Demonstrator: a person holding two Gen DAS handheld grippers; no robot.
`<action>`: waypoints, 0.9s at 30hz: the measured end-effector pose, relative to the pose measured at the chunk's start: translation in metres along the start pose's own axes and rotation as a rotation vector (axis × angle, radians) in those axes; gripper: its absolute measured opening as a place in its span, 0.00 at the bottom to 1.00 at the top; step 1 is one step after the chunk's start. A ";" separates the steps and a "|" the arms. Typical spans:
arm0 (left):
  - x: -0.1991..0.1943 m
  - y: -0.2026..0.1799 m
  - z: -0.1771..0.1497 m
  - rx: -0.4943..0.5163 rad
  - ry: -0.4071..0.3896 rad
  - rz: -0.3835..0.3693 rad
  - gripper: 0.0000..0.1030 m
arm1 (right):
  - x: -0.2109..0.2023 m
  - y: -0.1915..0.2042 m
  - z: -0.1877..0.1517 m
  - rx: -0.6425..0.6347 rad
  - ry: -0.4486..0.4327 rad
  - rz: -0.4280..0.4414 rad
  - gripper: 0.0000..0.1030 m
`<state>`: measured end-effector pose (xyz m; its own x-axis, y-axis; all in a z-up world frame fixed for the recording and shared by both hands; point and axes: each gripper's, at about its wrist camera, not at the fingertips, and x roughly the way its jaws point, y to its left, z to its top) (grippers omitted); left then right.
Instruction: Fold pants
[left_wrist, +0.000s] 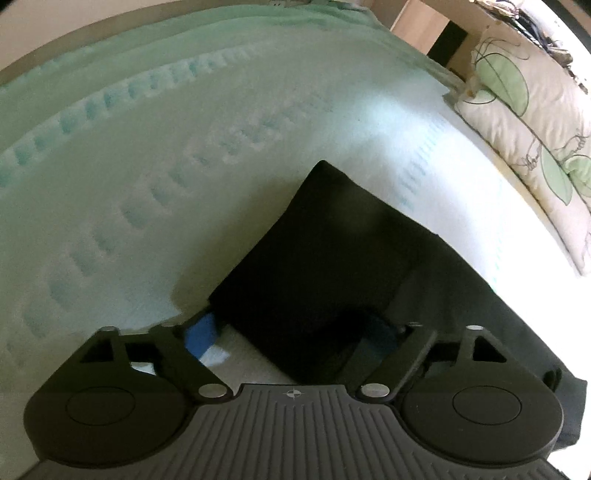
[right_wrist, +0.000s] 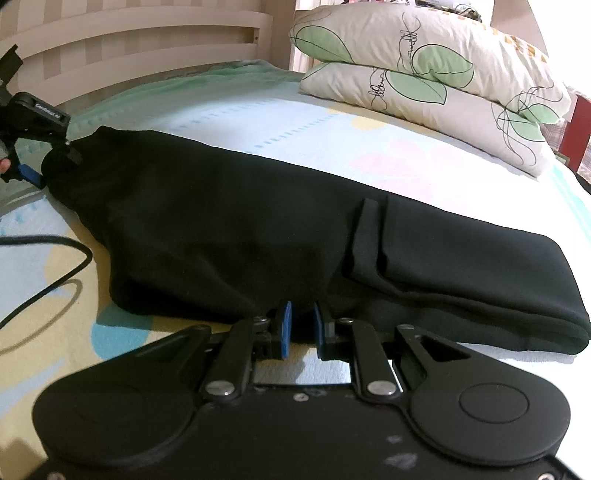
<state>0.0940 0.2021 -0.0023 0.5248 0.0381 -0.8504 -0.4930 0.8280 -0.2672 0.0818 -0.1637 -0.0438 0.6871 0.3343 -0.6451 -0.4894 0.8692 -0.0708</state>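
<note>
Black pants (right_wrist: 258, 221) lie folded lengthwise across the patterned bed sheet (right_wrist: 332, 140). My right gripper (right_wrist: 301, 325) is at their near edge, and its blue pads (right_wrist: 285, 328) pinch a bunch of the black cloth. In the left wrist view, one end of the pants (left_wrist: 332, 240) lies flat under my left gripper (left_wrist: 291, 332), which stands wide open. Its left pad (left_wrist: 201, 334) is over the sheet and its right pad is over the cloth, neither pressing. In the right wrist view, the left gripper (right_wrist: 37, 147) is at the far left end of the pants.
Two leaf-print pillows (right_wrist: 424, 74) are stacked at the back right of the bed. A slatted wooden bed frame (right_wrist: 147, 40) runs along the far side. A black cable (right_wrist: 55, 258) loops on the sheet at the left. A pale green sheet (left_wrist: 184, 147) stretches beyond the pants.
</note>
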 end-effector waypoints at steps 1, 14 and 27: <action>0.001 0.000 0.000 -0.005 -0.009 -0.006 0.90 | 0.000 0.000 0.000 0.003 0.000 0.001 0.15; -0.033 -0.036 -0.005 0.162 -0.192 0.075 0.18 | -0.002 -0.008 0.000 0.034 0.000 0.022 0.15; -0.115 -0.125 -0.002 0.392 -0.333 0.004 0.16 | -0.015 0.012 0.002 0.099 -0.046 0.149 0.12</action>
<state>0.0939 0.0932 0.1278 0.7474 0.1648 -0.6436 -0.2318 0.9726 -0.0201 0.0666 -0.1578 -0.0337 0.6360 0.4759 -0.6074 -0.5339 0.8398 0.0990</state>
